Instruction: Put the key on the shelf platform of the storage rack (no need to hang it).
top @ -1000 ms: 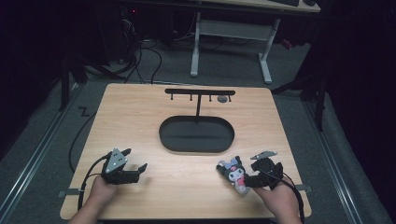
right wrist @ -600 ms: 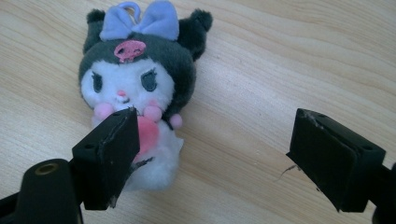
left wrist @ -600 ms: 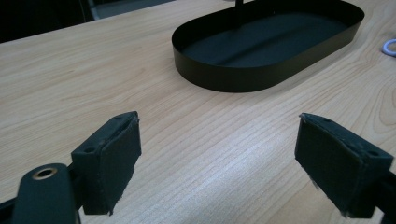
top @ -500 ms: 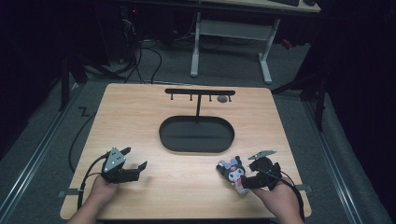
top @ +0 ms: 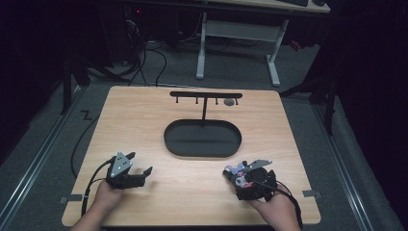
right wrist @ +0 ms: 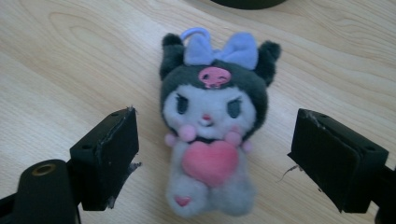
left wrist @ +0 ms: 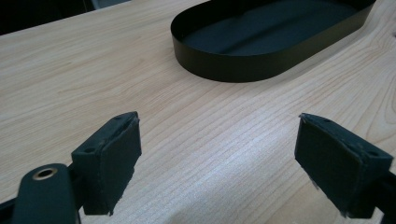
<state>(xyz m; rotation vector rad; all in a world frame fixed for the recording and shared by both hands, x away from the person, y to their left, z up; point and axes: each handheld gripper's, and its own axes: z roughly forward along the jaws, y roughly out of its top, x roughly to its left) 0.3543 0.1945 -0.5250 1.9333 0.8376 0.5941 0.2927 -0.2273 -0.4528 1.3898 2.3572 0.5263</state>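
Plush toy (right wrist: 210,135) lying on the table (top: 192,192) between the wide-spread jaws of the right gripper (right wrist: 215,154), untouched. Left gripper (left wrist: 219,158) likewise wide, near the black tray (left wrist: 261,42).

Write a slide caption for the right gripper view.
Open right gripper straddling a plush toy lying flat on the wooden table.
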